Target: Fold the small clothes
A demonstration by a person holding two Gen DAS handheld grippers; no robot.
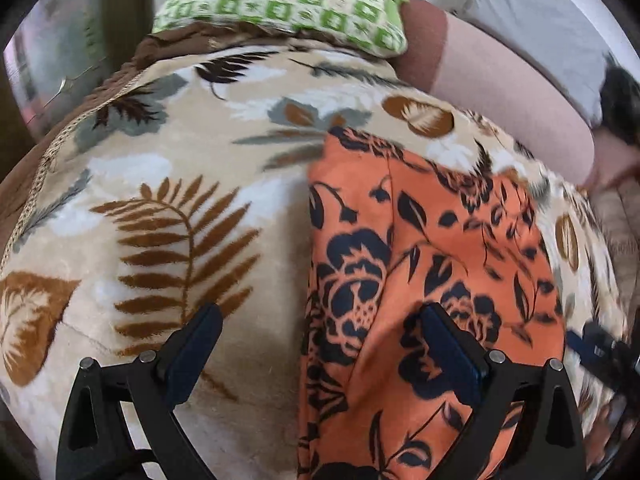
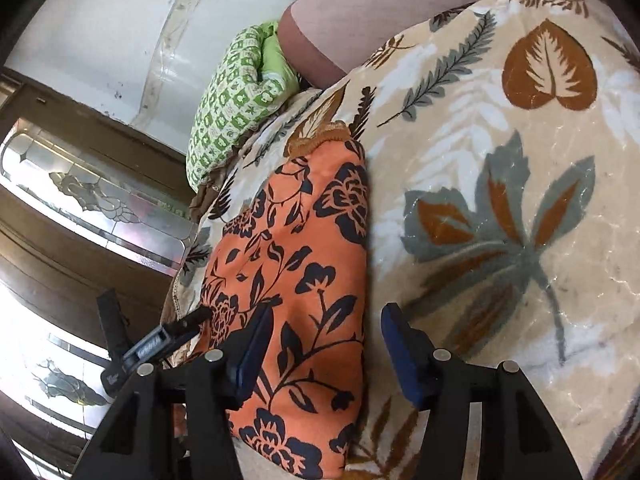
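Orange floral garment (image 2: 304,264) lies as a long folded strip on the leaf-print blanket (image 2: 500,200); your left gripper (image 1: 320,328) hangs spread over its left edge, and your right gripper (image 2: 324,332) gapes over its right edge, nothing pinched by either. Risk: closing here, you may catch the plush blanket with the cloth, or only the top layer. Either would drag the strip askew and undo the fold.

One orange garment (image 1: 420,240), one pillow (image 1: 288,4)
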